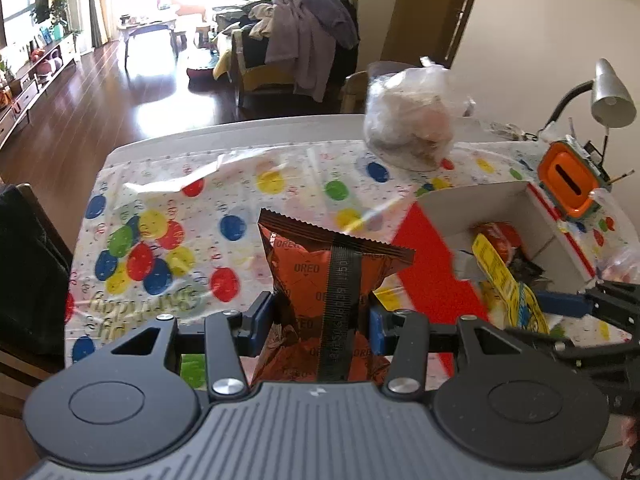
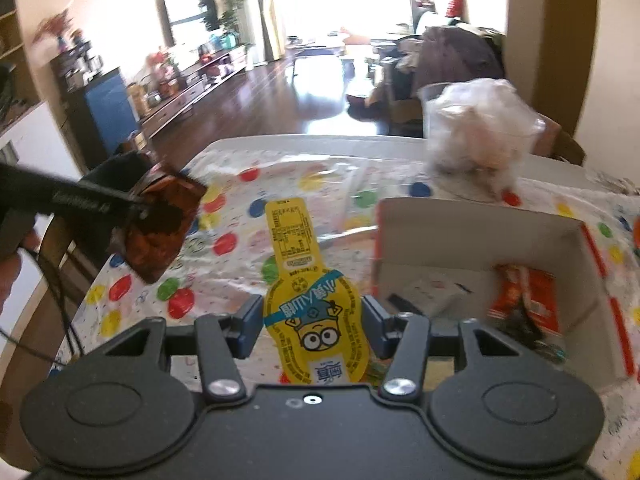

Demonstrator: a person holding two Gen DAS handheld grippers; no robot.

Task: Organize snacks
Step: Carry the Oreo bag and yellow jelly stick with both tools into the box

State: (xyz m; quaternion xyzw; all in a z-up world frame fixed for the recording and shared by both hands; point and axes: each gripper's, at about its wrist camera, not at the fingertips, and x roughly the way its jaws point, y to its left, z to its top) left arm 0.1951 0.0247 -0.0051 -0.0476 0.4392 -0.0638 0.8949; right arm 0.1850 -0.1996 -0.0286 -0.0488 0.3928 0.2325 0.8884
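Left hand-held gripper (image 1: 322, 322) clamps a brown Oreo packet (image 1: 330, 280) above the balloon-print table (image 1: 168, 216) | right hand-held gripper (image 2: 312, 328) grips a yellow Minion snack pouch (image 2: 310, 300) beside the open cardboard box (image 2: 480, 240) holding orange packets (image 2: 528, 300)

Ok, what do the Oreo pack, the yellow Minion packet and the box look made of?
Oreo pack: glossy crinkled film, likely foil-lined plastic, with a serrated top seal. Yellow Minion packet: smooth printed plastic, flat and die-cut. Box: matte white cardboard, going by its stiff straight walls.
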